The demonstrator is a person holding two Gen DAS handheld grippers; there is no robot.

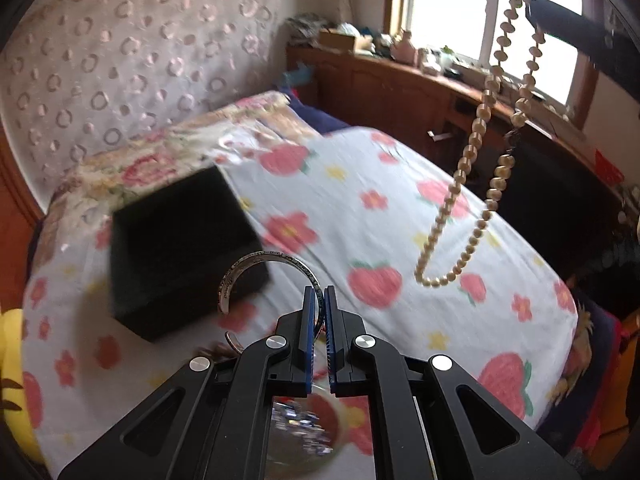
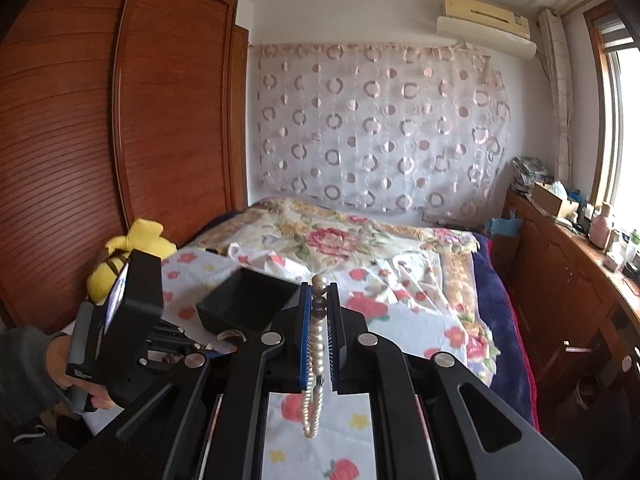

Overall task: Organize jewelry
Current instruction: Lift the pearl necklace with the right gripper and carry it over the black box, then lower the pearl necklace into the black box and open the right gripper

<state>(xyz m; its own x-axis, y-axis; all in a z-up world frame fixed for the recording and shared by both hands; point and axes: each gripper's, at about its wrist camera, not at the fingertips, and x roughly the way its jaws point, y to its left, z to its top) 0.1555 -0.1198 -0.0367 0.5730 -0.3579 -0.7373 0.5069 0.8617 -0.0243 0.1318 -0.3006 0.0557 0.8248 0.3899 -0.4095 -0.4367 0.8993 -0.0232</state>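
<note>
My left gripper [image 1: 319, 290] is shut on a silver open bangle [image 1: 256, 258], which it pinches at one end above the bed. Just behind it lies an open black jewelry box [image 1: 180, 248], seen from the right wrist too [image 2: 248, 300]. My right gripper [image 2: 319, 286] is shut on a pearl necklace [image 2: 316, 344]. Its beads run between the pads and a loop dangles below. In the left wrist view the necklace [image 1: 476, 132] hangs in the air at upper right. A clear round dish [image 1: 304, 432] with glittery pieces sits under the left gripper, a copper-coloured ring [image 1: 234, 342] beside it.
The bed [image 1: 400, 220] carries a strawberry-print sheet. A yellow plush toy [image 2: 132, 252] lies at its left edge by a wooden wardrobe [image 2: 100, 140]. A cluttered wooden cabinet [image 2: 568, 280] runs under the window on the right. A person's hand [image 2: 80, 392] holds the left gripper.
</note>
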